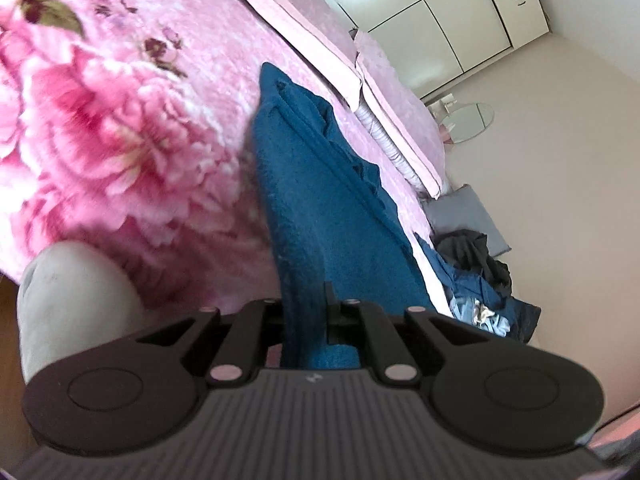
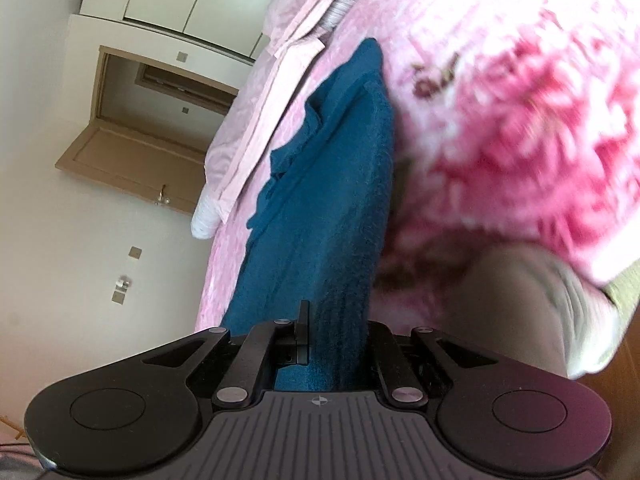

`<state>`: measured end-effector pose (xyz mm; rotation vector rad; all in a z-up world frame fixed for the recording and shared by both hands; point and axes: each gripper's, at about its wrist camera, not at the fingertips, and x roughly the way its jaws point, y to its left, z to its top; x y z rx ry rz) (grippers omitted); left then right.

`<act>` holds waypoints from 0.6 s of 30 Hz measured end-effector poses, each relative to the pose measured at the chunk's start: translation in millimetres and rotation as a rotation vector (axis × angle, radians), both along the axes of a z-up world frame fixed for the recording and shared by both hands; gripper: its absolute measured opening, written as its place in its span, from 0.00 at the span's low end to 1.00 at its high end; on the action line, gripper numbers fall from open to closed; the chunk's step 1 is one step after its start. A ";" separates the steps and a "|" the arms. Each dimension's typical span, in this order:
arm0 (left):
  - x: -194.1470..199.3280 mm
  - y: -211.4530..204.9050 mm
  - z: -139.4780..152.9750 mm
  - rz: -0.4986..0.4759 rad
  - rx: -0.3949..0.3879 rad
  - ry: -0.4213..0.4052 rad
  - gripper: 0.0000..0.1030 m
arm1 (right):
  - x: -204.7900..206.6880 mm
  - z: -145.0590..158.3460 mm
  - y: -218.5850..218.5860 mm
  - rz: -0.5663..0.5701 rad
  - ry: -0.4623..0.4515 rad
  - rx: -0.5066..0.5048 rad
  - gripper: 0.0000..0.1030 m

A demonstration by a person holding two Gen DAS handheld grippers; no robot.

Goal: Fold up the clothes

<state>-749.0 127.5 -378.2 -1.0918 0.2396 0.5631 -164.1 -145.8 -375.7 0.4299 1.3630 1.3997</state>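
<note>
Left gripper [image 1: 308, 320] is clamping tight on one near edge of the blue garment [image 1: 320, 208]; cloth is running up out of the jaws. Right gripper [image 2: 332, 344] is gripping the same blue garment [image 2: 332, 200] on its other near edge, pinched the same way. Likely reason for the paired hold: keeping the hem taut between both tongs so the piece can be carried over or spread in one flat sheet.

The garment is stretching away from the grippers across the pink floral blanket [image 1: 120, 128], its far end lying on the blanket short of the pillows [image 1: 384, 92]. Folds are bunching along the garment's pillow-side edge.

Beside the garment, on the flower side, the blanket is offering broad bare room. On the pillow side, the bed edge is close; beyond it a heap of dark clothes [image 1: 476, 276] is sitting against the wall. Farther off, wardrobe doors [image 1: 460, 12].
</note>
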 end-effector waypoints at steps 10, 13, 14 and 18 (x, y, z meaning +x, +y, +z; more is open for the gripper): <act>23.2 45.8 35.4 -0.039 0.024 -0.021 0.05 | 15.6 37.0 24.6 0.099 -0.085 0.000 0.05; 46.0 89.3 50.7 -0.054 0.027 -0.049 0.05 | 36.7 56.0 55.6 0.119 -0.094 0.032 0.05; 56.8 106.7 55.6 -0.057 0.028 -0.055 0.06 | 45.4 61.9 69.0 0.123 -0.093 0.042 0.05; 110.0 184.2 57.4 -0.051 0.030 -0.046 0.07 | 83.2 78.4 148.4 0.103 -0.116 0.054 0.05</act>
